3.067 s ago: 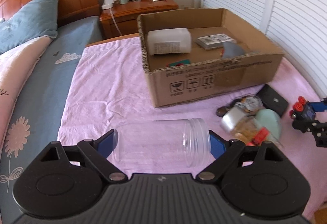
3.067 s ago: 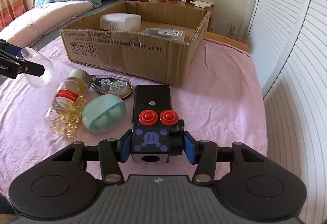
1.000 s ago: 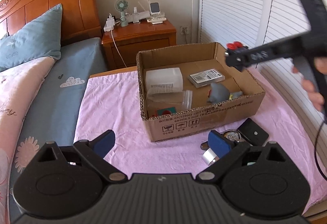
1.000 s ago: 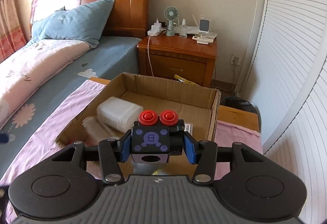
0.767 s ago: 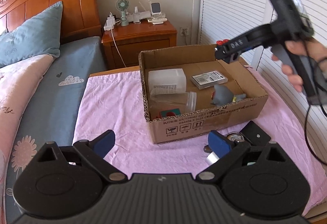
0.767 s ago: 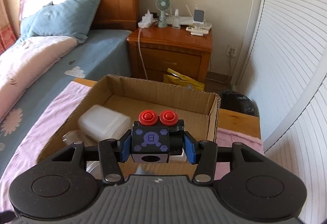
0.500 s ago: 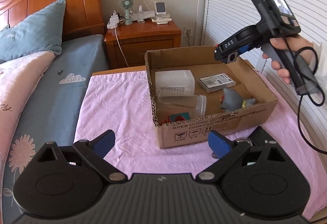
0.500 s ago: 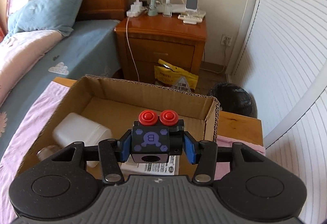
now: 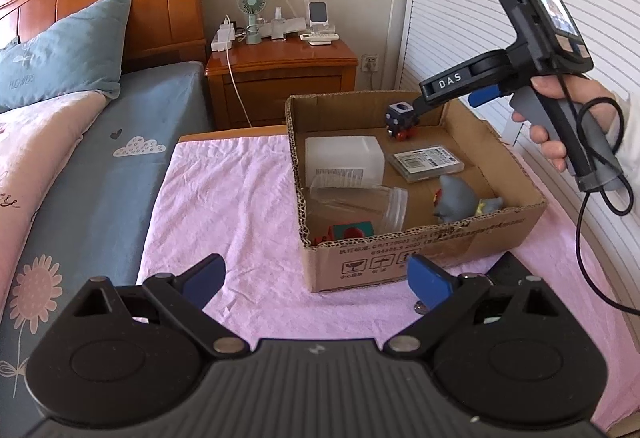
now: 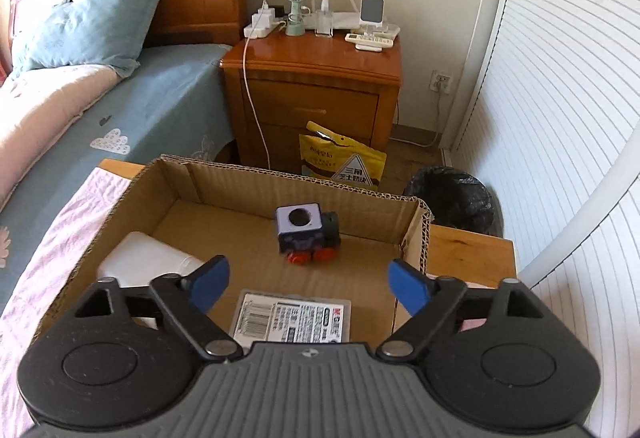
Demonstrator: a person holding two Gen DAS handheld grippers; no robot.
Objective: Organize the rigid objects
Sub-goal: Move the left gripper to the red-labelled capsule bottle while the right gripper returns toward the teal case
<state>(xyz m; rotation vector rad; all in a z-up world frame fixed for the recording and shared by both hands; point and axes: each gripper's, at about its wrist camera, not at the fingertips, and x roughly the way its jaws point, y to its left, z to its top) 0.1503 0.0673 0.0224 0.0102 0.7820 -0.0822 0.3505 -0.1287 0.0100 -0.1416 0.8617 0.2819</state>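
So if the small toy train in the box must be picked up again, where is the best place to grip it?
Grip the toy train across its dark body, above the red wheels, coming from above. It stands upright on its wheels near the far wall of the cardboard box, with free floor on both sides, so an open claw probably fits over it.

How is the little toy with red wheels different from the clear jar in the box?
The toy block car is dark and solid with red wheels; the clear jar is see-through. The car is small and boxy; the jar is longer and round. The car sits near the far wall of the cardboard box; the jar lies on its side near the front wall, below the white container. Both are inside the box, and no gripper holds either.
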